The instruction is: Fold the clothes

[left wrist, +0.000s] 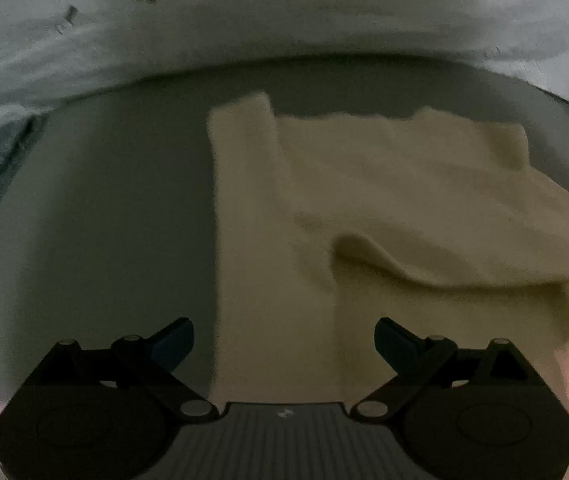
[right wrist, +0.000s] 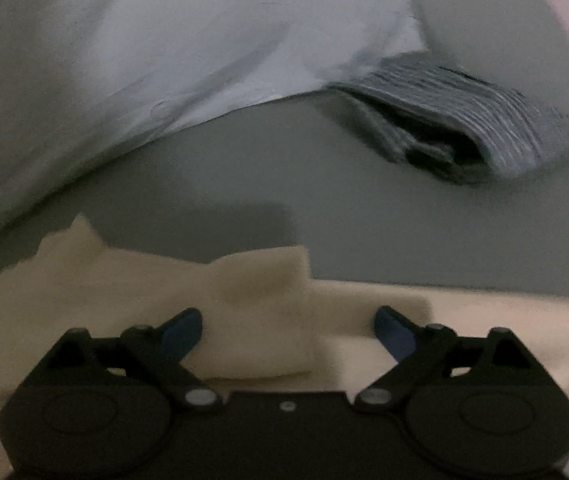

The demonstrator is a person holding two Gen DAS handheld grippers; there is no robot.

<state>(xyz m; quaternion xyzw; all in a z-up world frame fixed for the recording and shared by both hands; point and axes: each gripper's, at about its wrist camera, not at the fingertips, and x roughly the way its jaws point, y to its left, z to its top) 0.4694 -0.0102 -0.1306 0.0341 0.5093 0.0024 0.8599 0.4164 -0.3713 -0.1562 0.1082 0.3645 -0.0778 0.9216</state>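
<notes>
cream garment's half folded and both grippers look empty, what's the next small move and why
Probably lower the left gripper onto the near left edge of the cream garment and pinch it. Both it and the right gripper stand open above the cloth holding nothing, and one long strip on the garment's left lies flat and unfolded on the grey table.

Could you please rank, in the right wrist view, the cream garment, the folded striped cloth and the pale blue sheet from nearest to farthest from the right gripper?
1. Cream garment: directly under the right gripper, between its open jaws.
2. Folded striped cloth: beyond it on the grey surface, upper right.
3. Pale blue sheet: upper left, about as far away; too close to call against the striped cloth.
</notes>
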